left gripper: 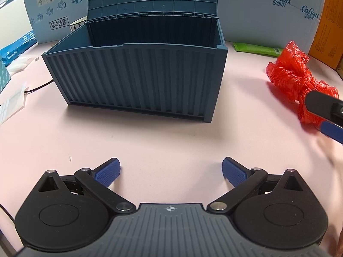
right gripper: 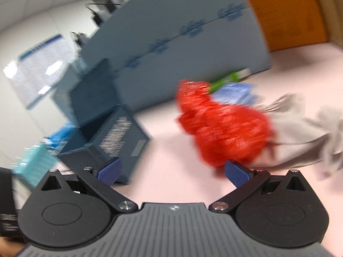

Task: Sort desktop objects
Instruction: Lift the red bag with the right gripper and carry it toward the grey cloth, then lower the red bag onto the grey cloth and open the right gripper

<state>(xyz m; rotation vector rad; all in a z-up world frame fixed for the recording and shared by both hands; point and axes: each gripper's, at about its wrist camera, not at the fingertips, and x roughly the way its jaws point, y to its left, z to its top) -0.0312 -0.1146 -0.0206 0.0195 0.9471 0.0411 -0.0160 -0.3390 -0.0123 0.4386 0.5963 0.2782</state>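
A dark blue ribbed storage box (left gripper: 141,75) with its lid raised stands on the pink desk, ahead of my left gripper (left gripper: 171,172), which is open and empty above the desk. A crumpled red plastic bag (left gripper: 293,75) lies at the right; my right gripper's fingers (left gripper: 323,111) reach it from the right edge. In the blurred right wrist view my right gripper (right gripper: 174,171) is open, with the red bag (right gripper: 223,126) just beyond its right pad (right gripper: 236,173). The box (right gripper: 103,128) shows at the left there.
A green tube (left gripper: 257,48) lies behind the red bag. A grey cloth (right gripper: 304,132) and a light blue packet (right gripper: 233,92) lie near the bag. Cardboard walls (left gripper: 268,10) and an orange box (left gripper: 328,32) close the back. Papers and a cable (left gripper: 38,87) lie at left.
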